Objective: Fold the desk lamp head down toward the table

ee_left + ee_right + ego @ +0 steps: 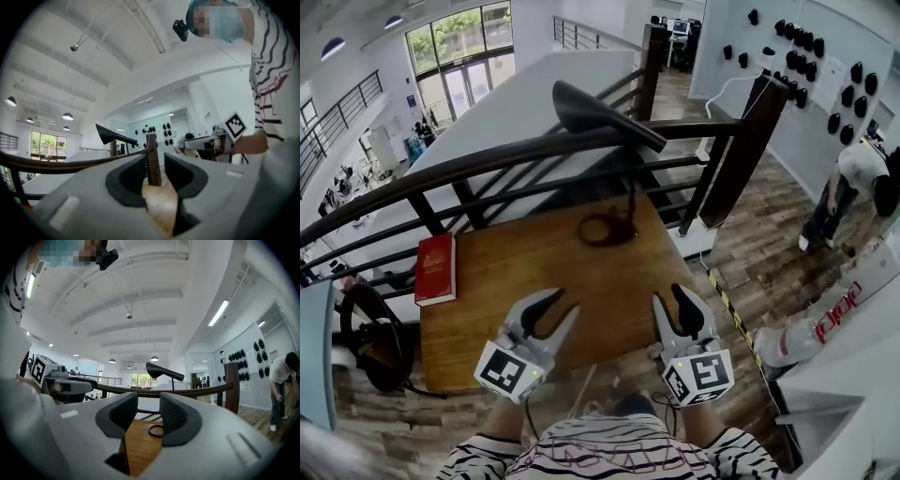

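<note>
Both claws are open with nothing between their pads, the left claw [563,306] and right claw [671,298] hovering side by side at the 6 o'clock edge of the table [487,342], well apart from the desk lamp. The reach comes first, I judge: one claw should go to 12 o'clock and pin the lamp's ring base [602,230], which looks light and could tip. The other should then take the lamp head [600,112] near its narrow end and swing it down slowly instead of pushing it. The lamp is black, with a thin stem [630,187] rising from the open ring. Its cone-shaped head sits high and tilted, not yet folded. A red book [436,269] lies at 9 o'clock, clear of the work.
</note>
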The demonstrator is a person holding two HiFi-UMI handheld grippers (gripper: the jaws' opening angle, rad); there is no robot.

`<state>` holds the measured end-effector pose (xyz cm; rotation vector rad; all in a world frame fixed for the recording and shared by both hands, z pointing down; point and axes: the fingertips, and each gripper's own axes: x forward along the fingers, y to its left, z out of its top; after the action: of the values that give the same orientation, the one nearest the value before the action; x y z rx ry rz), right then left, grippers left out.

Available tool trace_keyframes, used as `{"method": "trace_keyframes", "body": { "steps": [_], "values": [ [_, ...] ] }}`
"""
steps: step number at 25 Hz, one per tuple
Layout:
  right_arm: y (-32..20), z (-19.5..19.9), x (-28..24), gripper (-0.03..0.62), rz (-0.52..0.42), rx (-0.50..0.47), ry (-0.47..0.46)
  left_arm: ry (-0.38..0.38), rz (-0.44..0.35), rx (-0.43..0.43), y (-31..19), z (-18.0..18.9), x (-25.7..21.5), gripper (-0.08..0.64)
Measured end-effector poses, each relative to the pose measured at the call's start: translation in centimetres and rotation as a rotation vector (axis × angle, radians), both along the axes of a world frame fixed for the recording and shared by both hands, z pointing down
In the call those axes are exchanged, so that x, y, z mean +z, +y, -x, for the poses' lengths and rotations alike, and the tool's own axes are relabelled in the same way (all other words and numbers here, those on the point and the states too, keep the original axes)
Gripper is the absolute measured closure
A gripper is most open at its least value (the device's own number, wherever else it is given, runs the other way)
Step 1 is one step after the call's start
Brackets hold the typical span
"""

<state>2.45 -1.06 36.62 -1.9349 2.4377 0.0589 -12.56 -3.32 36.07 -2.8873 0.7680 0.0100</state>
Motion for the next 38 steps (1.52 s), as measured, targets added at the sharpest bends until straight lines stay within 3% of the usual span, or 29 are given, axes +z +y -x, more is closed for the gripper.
{"method": "trace_keyframes", "body": {
  "steps": [11,24,38],
  "values": [
    [-7.8,-3.0,0.2,0.456,-0.002,-0.007,0.011,-0.001,0.054,-0.026,-7.8,-2.6,0.3,0.426],
    [-21.7,-8.0,0.9,0.443,-0.012,-0.077,0.035,0.018,-0.044,-0.124,-20.6,-7.5,-2.7,0.402],
    [-34.6,-11.2,3.0,0.443,0.04,-0.125,0.072,-0.011,-0.14,-0.265,-33.5,-8.9,-5.5,0.402]
  ]
}}
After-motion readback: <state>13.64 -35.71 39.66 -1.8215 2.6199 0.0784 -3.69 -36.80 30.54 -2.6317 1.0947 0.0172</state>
